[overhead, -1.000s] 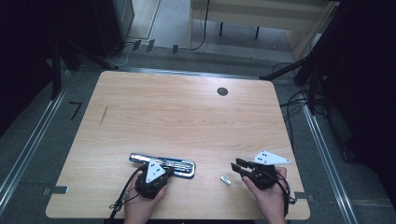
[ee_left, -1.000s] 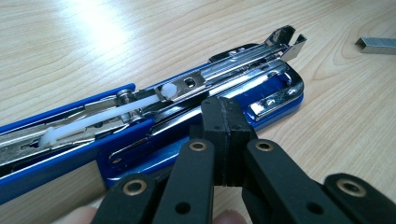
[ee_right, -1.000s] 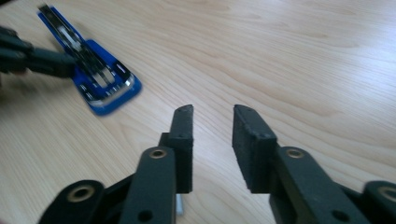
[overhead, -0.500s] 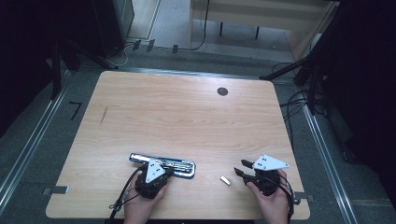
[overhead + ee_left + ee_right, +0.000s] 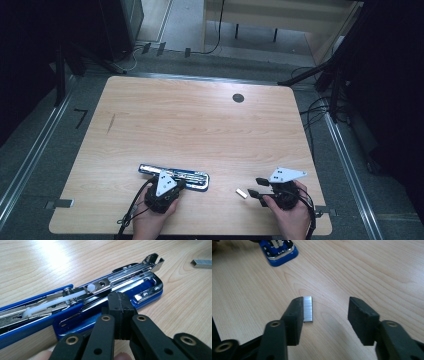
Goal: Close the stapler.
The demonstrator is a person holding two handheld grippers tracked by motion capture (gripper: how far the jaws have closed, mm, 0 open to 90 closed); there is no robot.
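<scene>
The strip of staples (image 5: 241,193) lies flat on the bench near its front edge, toward the front right corner, just right of the open blue stapler (image 5: 192,176), whose shiny metal track faces up. Your right gripper (image 5: 256,186) sits just to the right of the strip with its jaws partly apart; they have just been opening, and they hold nothing. In the right gripper view the strip (image 5: 307,308) lies on the wood just inside one of that gripper's (image 5: 332,315) jaws, free of the other. Your left gripper (image 5: 119,312) has its jaws pressed fully together, with nothing between them, and their tips rest at the stapler's (image 5: 82,302) blue base close to the front edge. The stapler runs along that edge, left of centre.
</scene>
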